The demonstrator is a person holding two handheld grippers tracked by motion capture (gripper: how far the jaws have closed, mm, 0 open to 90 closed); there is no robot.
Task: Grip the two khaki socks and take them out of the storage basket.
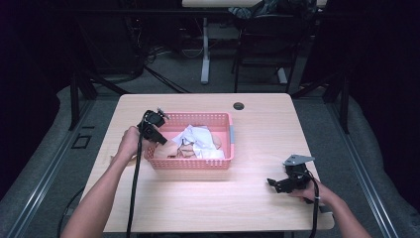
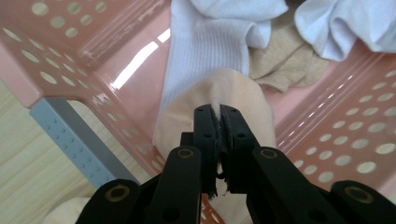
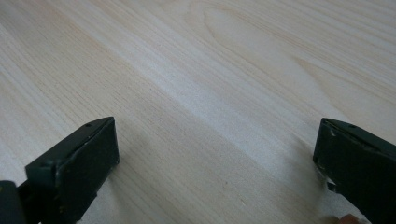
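A peach sock (image 2: 233,100) lay pinched between the closed jaws of the left gripper (image 2: 219,116), inside the pink basket (image 1: 190,163) near its left wall. Deeper in the basket sat a white ribbed sock (image 2: 210,42), a tan sock (image 2: 285,63) and more white cloth (image 2: 341,23). Well to the right of the basket, the right gripper (image 3: 215,158) hung wide apart and empty over the bare wooden table (image 3: 210,70).

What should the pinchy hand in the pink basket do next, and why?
Probably lift straight up. The left gripper is shut on the peach sock inside the pink basket, among white socks. Rising would pull it free above the basket wall. The right gripper waits open over bare table.
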